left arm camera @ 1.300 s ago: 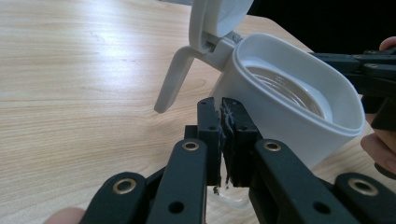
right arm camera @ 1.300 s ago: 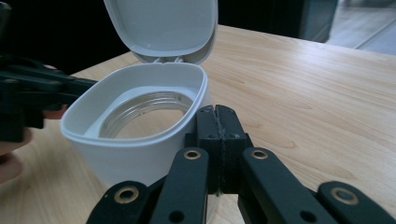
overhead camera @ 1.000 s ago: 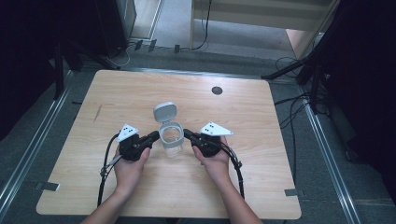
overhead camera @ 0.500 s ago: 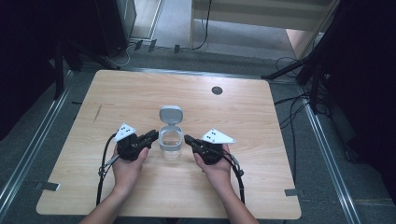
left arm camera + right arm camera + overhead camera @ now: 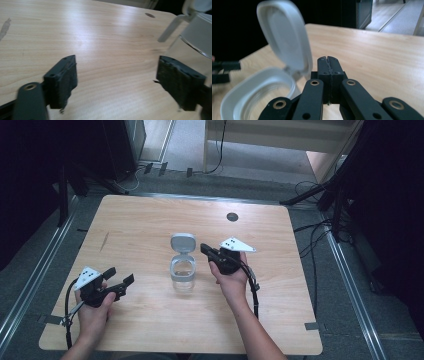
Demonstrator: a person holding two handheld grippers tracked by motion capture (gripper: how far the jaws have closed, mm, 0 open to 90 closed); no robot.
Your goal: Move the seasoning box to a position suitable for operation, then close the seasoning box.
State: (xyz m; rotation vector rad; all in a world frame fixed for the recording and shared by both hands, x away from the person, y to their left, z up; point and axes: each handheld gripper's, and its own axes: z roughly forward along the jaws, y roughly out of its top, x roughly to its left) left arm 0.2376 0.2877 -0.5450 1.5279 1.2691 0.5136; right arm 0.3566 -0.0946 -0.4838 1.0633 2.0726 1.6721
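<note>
A clear jar [image 5: 182, 274] with a grey rim stands at the table's middle, its hinged grey lid [image 5: 183, 242] flipped open and standing up behind it. My left gripper [image 5: 120, 275] sits near the front left, well apart from the jar, open with nothing between its pads [image 5: 62, 80]. In the left gripper view the jar [image 5: 197, 32] is at the upper right, beyond the right jaw. My right gripper [image 5: 203, 248] is shut and empty, its tip just right of the lid. The right gripper view has the shut tips [image 5: 328, 60] beside the lid [image 5: 284, 37] and above the jar's rim [image 5: 257, 92].
A light wooden table [image 5: 140, 220] carries a round dark hole [image 5: 232, 216] at the back. Cables and dark stands lie on the floor beyond the right edge. Bare wood surrounds the jar on every side.
My left gripper has let go of the jar's side, opened and drawn back to the front left. The right gripper has shifted slightly back, to beside the lid. The jar stays upright.
</note>
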